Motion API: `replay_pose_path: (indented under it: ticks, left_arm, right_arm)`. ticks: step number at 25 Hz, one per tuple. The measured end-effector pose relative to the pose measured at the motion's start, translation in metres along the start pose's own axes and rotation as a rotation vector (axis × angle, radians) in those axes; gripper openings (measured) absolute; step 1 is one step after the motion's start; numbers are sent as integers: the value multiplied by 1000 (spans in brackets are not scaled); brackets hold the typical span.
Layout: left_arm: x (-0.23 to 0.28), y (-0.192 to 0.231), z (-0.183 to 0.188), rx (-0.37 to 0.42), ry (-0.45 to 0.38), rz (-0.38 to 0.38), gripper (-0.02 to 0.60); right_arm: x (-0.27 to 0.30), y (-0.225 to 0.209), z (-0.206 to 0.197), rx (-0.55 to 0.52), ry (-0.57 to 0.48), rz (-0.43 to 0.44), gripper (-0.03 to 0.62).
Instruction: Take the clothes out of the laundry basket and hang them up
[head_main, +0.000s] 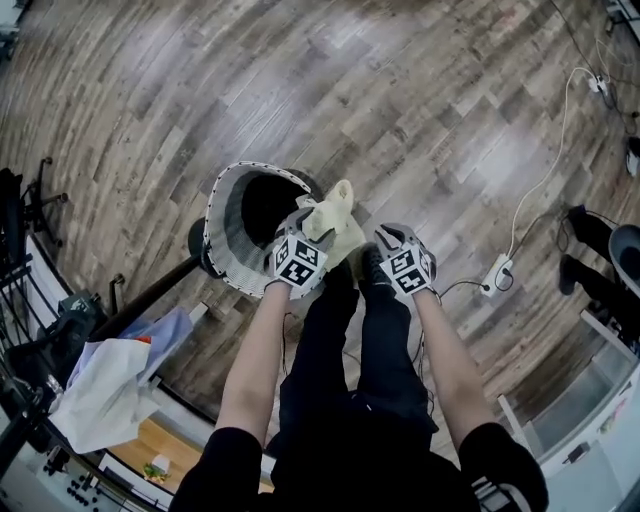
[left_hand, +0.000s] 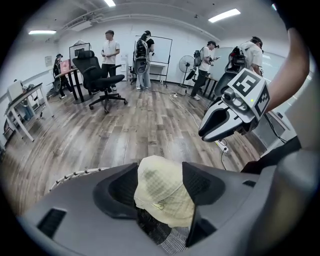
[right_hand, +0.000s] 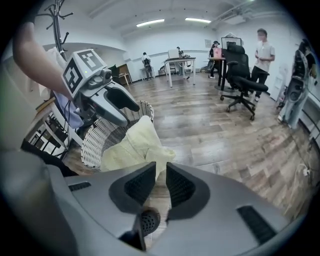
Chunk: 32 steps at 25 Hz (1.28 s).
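A pale yellow garment hangs between my two grippers, just above the white wicker laundry basket on the wood floor. My left gripper stands open; the cloth lies bunched between its wide-apart pads, with a grey striped fabric under it. My right gripper is close to the right of the left one. In the right gripper view its jaws are nearly together, and a corner of the garment runs down into the narrow gap. Each gripper shows in the other's view, the right gripper and the left gripper.
A black rack pole and a pile of clothes and bags lie left of the basket. A power strip with a white cable sits on the floor to the right. Office chairs, desks and several people stand farther back.
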<state>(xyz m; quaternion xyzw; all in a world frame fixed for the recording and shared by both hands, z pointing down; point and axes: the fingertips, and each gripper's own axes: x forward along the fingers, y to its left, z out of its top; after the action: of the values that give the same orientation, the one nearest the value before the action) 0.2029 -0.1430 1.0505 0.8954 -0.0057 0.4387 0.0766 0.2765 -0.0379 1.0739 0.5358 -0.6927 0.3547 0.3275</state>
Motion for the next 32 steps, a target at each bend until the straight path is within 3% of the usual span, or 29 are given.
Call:
replay_pose_path:
  ticks: [4,8,13,18,23,28,32]
  left_arm:
    - [26,-5,-8,25,33,-24,284]
    - [37,-9,-8,-17,57,-45,266]
    - [35,-14,-12,-102,102,-64,172]
    - [6,-13,-15,-74,113,12,45]
    - [-35,-13,4,-101,52,69,35]
    - [-92,-17,54,-156,-95,106,35]
    - [-143,-31,81,-220,-147,133,35]
  right_arm:
    - [10,-2,-16,24,6,0,74]
    - [10,-1,-27,36,27,4,74]
    - [2,2,-27,41,29,15,71]
    - [-14,5,-17,34,23,20,66]
    - [-39,9,-3,3,18,34,64]
    - [-65,17,21,-41,16,56,64]
    - [-97,36,38,-85,28,90,64]
